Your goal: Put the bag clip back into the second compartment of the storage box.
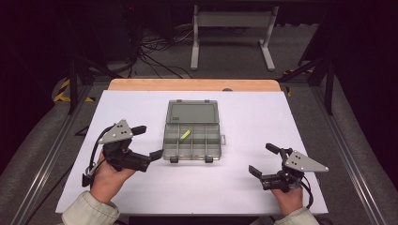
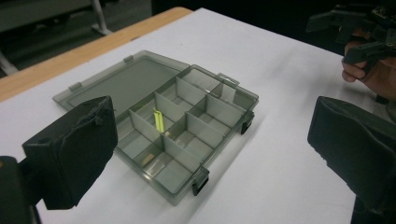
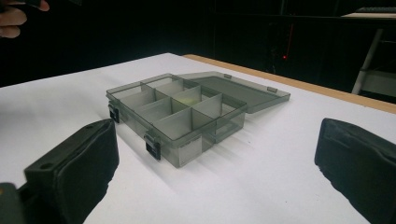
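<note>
left claw (image 1: 146,141): jaws apart, empty
right claw (image 1: 264,159): jaws apart, empty
box (image 1: 192,136): lid open, between the claws, nearer the left
yellow piece (image 1: 185,134): inside a compartment

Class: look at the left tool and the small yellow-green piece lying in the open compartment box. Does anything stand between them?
Nothing visible does. The left tool is open beside the box, whose lid is folded back, so the yellow-green piece lies exposed from above; low dividers surround it.
</note>
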`<state>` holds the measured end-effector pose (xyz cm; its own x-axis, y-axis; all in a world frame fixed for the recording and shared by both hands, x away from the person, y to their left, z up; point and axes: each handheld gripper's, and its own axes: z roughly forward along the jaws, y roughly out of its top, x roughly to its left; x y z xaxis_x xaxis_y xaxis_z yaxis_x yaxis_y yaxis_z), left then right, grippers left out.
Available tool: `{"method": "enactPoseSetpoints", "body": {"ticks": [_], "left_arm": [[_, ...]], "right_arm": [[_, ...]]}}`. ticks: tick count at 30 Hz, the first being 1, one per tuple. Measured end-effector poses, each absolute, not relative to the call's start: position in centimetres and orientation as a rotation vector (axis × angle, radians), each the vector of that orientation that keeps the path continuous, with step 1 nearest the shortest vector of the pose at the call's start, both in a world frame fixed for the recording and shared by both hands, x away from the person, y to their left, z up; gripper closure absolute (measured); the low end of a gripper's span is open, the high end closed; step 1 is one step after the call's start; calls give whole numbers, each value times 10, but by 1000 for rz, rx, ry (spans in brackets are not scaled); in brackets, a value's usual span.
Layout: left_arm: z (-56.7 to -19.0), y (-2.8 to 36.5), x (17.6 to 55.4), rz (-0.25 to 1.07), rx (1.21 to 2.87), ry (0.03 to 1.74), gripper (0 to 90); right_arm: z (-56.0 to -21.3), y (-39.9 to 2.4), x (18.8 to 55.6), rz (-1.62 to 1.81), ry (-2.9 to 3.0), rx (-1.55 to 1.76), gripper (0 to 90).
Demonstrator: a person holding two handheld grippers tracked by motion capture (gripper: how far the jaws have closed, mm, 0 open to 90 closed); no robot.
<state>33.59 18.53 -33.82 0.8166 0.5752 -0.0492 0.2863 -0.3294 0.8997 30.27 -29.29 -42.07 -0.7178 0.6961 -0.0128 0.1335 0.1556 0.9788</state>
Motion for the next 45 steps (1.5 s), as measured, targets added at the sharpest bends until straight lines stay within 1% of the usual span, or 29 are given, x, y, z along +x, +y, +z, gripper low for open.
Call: {"method": "enactPoseSetpoints", "body": {"ticks": [3, 8, 15, 22, 26, 29, 32, 38, 43, 45], "left_arm": [[-347, 199, 331, 338, 1876, 636, 22], [-362, 216, 322, 383, 1826, 618, 20], [-385, 246, 315, 374, 1735, 645, 15], [-402, 262, 309, 436, 1702, 629, 12], [-415, 272, 306, 500, 1662, 592, 2], [-423, 275, 305, 522, 1648, 592, 2], [-429, 275, 306, 507, 1660, 616, 1], [-444, 271, 305, 550, 1681, 593, 2], [-455, 268, 310, 510, 1709, 599, 2], [-461, 266, 312, 507, 1675, 614, 2]], "right_arm": [[-420, -292, 303, 1602, 1967, 776, 3], [-420, -292, 302, 1604, 1966, 775, 3], [-420, -292, 302, 1608, 1962, 765, 3], [-420, -292, 301, 1610, 1962, 761, 3], [-419, -291, 301, 1609, 1963, 746, 3], [-419, -291, 301, 1607, 1962, 742, 2], [-420, -291, 301, 1603, 1961, 745, 2], [-419, -291, 300, 1608, 1958, 718, 2], [-420, -291, 300, 1604, 1955, 718, 2], [-421, -291, 301, 1603, 1954, 718, 2]]}}
